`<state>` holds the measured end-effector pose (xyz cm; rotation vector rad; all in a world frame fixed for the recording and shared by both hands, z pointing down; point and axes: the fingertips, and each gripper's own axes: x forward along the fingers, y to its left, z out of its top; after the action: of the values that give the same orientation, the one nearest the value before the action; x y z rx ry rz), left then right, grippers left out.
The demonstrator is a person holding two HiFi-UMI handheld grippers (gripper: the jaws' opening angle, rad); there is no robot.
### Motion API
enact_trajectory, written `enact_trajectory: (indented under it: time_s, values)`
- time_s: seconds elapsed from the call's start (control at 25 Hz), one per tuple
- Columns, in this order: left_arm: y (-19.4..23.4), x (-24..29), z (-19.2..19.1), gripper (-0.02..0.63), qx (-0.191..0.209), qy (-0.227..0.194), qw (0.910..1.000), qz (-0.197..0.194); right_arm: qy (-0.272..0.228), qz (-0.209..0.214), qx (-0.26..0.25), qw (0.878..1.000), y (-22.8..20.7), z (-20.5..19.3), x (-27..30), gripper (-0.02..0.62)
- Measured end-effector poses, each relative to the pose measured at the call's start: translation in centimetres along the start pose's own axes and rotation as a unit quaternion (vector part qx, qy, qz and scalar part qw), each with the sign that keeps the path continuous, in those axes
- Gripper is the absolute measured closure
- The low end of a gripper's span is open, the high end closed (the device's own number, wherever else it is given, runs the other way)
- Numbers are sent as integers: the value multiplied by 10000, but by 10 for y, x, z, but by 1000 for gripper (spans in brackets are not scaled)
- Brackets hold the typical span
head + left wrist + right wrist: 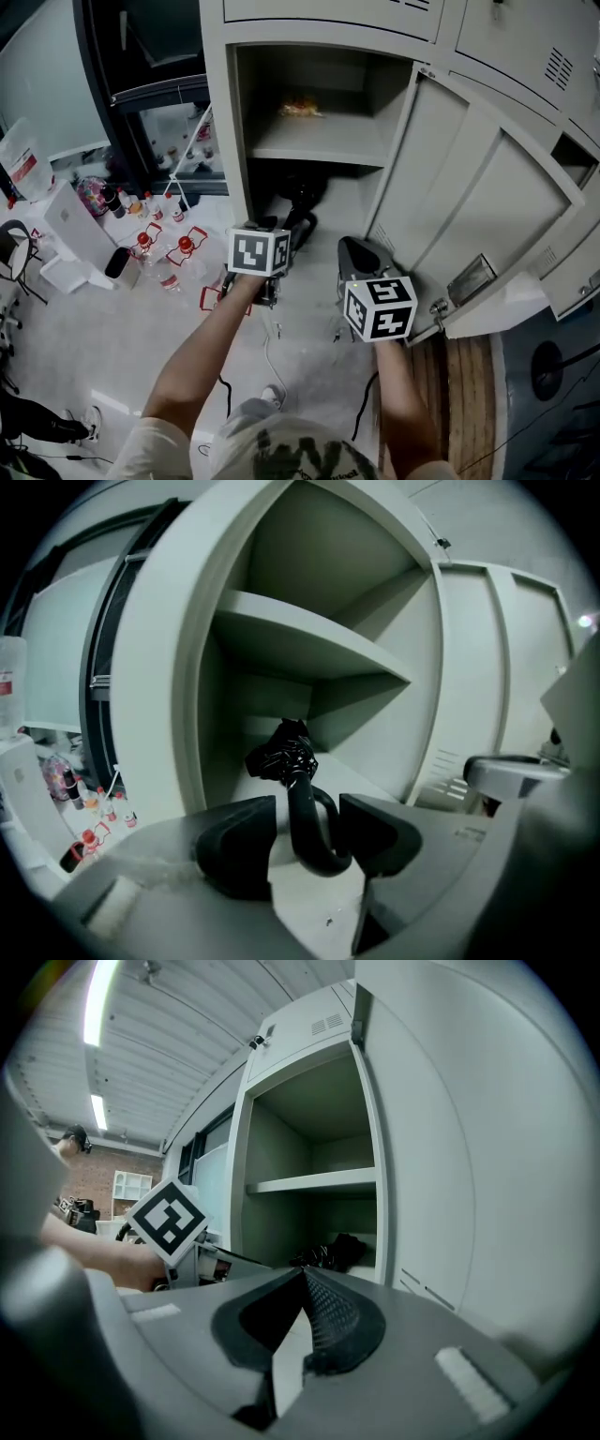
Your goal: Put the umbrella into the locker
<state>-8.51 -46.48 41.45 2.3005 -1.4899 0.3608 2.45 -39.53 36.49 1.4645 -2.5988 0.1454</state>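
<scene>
The black folded umbrella lies on the floor of the open locker's lower compartment, below the shelf. In the left gripper view its bundled canopy points inward and its hooked handle sticks out towards me. My left gripper stands open around that handle, and the pads do not press on it. From the head view, my left gripper sits at the locker's mouth. My right gripper hangs beside the door and is shut with nothing in it; its jaw tips meet.
The locker door stands swung open to the right. A small orange-yellow thing lies on the upper shelf. Bottles with red caps and white boxes crowd the floor at left. Cables trail below my arms.
</scene>
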Motion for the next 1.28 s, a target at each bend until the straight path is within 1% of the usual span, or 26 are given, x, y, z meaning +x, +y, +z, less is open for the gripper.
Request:
enact_trajectory:
  time_s: [0.16,0.36,0.44,0.52,0.76,0.8,0.92,1.08,1.2,1.28]
  values:
    - [-2,-15,-11,383,-137,-170,9998,-46,-26,67,37,10000,4,0,-5,606]
    - [-6,-24,-26,383,-427,-461,9978,-202,7,163,-8,9999,10,-6,-10,606]
    - [-7,-23,-35,382,-573,-489,9967,-294,30,197,-21,9998,13,-9,-10,606]
    - [-10,-23,-40,382,-625,-507,9961,-354,57,221,-25,9997,15,-12,-11,606]
    - [-6,-14,-53,385,-865,-492,9942,-402,96,210,5,9997,14,-19,-11,606]
    - [-5,-13,-53,396,-882,-524,9938,-418,106,201,17,9997,13,-21,-11,606]
    - [-8,-12,-50,440,-870,-574,9932,-526,146,164,67,9997,9,-25,-10,606]
    - [-10,-11,-49,440,-764,-520,9942,-543,161,154,75,9997,6,-26,-8,606]
    - [-13,-9,-45,440,-582,-478,9957,-535,137,155,61,9998,5,-22,-4,606]
    - [-14,-5,-42,440,-529,-447,9962,-531,130,164,53,9998,5,-20,0,606]
